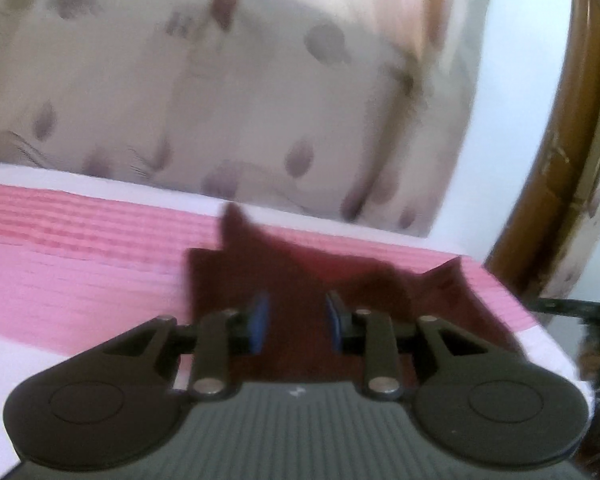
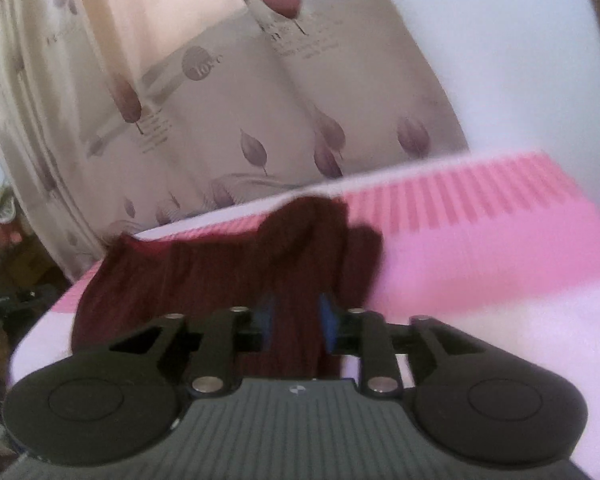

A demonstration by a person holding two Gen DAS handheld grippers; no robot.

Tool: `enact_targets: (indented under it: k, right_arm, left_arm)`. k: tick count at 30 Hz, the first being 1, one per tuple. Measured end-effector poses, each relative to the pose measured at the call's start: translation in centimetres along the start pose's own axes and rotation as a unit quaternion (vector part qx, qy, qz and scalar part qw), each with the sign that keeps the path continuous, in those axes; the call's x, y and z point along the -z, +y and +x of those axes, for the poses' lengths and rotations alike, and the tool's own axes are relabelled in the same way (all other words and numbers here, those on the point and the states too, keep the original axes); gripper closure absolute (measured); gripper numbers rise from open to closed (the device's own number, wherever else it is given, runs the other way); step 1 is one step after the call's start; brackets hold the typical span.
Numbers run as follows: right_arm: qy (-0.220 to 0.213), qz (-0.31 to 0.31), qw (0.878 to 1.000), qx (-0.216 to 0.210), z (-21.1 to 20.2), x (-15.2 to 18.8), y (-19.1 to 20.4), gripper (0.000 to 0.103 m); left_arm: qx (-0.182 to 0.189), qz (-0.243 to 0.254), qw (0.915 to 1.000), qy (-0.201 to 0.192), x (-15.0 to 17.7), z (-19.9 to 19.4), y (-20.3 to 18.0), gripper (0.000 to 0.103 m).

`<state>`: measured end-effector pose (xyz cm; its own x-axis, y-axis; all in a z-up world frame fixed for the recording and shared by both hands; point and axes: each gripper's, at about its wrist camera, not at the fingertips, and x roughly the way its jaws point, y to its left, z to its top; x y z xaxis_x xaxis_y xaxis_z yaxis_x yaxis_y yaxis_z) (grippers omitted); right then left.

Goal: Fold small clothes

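Left gripper [image 1: 298, 322] part open, empty, above maroon garment [image 1: 300, 272]. Right gripper [image 2: 296, 322] likewise, nothing gripped. Pink cloth [image 2: 480, 240] beneath; curtain [image 2: 240, 120] far.

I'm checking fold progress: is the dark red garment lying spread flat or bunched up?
Bunched, not flat: the dark red garment shows ridges and a raised point on the pink striped cloth. How far it is folded, cannot tell.

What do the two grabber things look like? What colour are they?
Both look alike. The left gripper and the right gripper are matte black, with two round discs, flat linkage bars joined by silvery rivets, and a ribbed dark grey base with a tiny pale mark. The pads are blue. No cables or sleeves show.
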<state>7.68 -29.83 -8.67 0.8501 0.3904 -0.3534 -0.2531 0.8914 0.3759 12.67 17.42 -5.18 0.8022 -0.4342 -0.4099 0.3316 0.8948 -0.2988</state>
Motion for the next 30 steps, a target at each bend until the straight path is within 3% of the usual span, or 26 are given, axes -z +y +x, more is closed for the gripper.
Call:
enact_targets:
  k: [4, 8, 9, 10, 13, 15, 19, 25, 28, 29, 30]
  right_arm:
    - [0.023, 0.014, 1.000, 0.014, 6.9, -2.8, -1.2, 0.056]
    - [0.053, 0.025, 0.998, 0.025, 11.6, -2.8, -1.5, 0.058]
    - [0.058, 0.023, 0.998, 0.032, 12.0, -2.3, -1.2, 0.084]
    - [0.058, 0.019, 0.997, 0.041, 11.9, -2.0, -1.1, 0.092]
    - [0.010, 0.006, 0.999, 0.051, 9.4, -1.4, -0.7, 0.092]
    - [-0.019, 0.031, 0.998, 0.053, 7.4, -1.1, -1.6, 0.093]
    - [0.024, 0.034, 0.996, 0.076, 9.5, 0.6, -3.1, 0.093]
    - [0.025, 0.079, 0.994, 0.068, 10.8, 1.8, -4.7, 0.095]
    - [0.033, 0.109, 0.992, 0.055, 10.0, 1.8, -5.6, 0.096]
    - [0.031, 0.113, 0.992, 0.050, 9.7, 1.7, -5.7, 0.093]
    - [0.027, 0.116, 0.991, 0.052, 9.4, 1.6, -5.7, 0.081]
  left_arm:
    - [0.003, -0.025, 0.9992, 0.030, -0.2, 5.2, 0.7, 0.073]
    - [-0.038, -0.052, 0.9972, 0.039, 0.6, 8.1, 2.7, 0.073]
    - [-0.051, -0.060, 0.9963, 0.034, 0.9, 8.3, 3.4, 0.073]
    - [-0.058, -0.072, 0.9953, 0.028, 1.1, 8.4, 4.0, 0.073]
    - [-0.055, -0.091, 0.9942, 0.017, 1.8, 8.3, 5.0, 0.073]
    - [-0.059, -0.072, 0.9956, 0.013, 2.1, 8.5, 4.7, 0.073]
    - [-0.084, -0.034, 0.9958, 0.014, 2.3, 9.6, 3.7, 0.073]
    - [-0.049, -0.104, 0.9933, 0.006, 3.0, 9.9, 6.5, 0.073]
    - [-0.045, -0.109, 0.9930, 0.001, 3.1, 9.8, 6.6, 0.073]
    - [-0.048, -0.107, 0.9932, 0.000, 3.1, 9.7, 6.5, 0.073]
    - [-0.051, -0.102, 0.9935, 0.000, 3.0, 9.5, 6.2, 0.073]
